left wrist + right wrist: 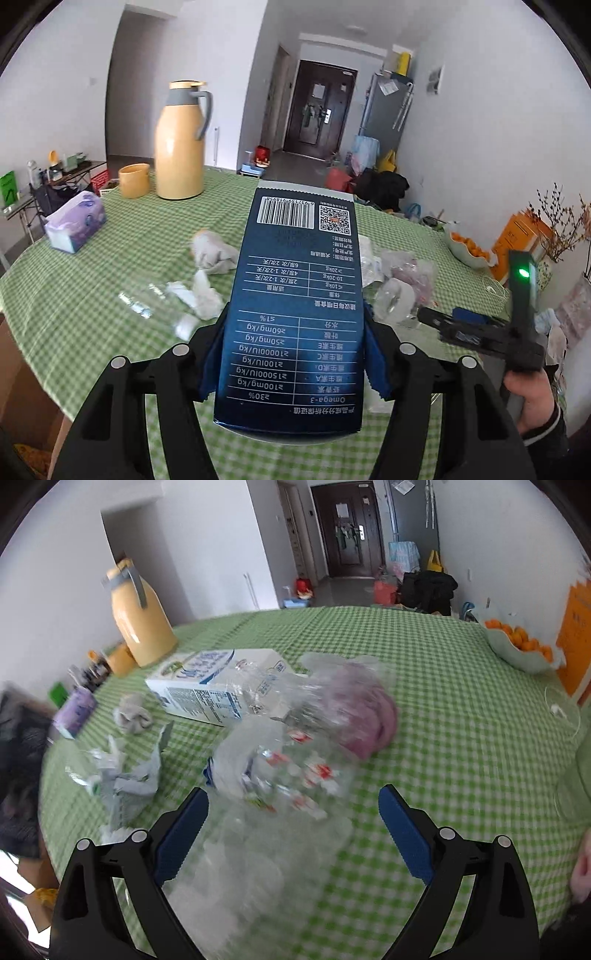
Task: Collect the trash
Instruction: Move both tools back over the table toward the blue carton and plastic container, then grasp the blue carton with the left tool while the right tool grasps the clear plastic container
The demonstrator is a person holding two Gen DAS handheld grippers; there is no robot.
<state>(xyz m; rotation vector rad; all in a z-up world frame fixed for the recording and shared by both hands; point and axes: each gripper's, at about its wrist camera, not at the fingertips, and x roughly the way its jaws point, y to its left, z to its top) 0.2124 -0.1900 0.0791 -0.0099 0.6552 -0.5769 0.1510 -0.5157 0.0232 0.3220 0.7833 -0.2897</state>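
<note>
In the left wrist view, the left gripper (295, 347) pinches a dark blue box (295, 306) above the desk (110, 258). In the right wrist view, the right gripper (293, 834) is spread wide over a clear plastic bag (280, 775), not pressing it.

We see white walls (498, 122) around a table under a green checked cloth (424, 686). Beyond it, a grey floor (291, 168) leads to a dark brown door (319, 105), with a grey fridge (386, 107) on its right. Soft daylight fills the room.
</note>
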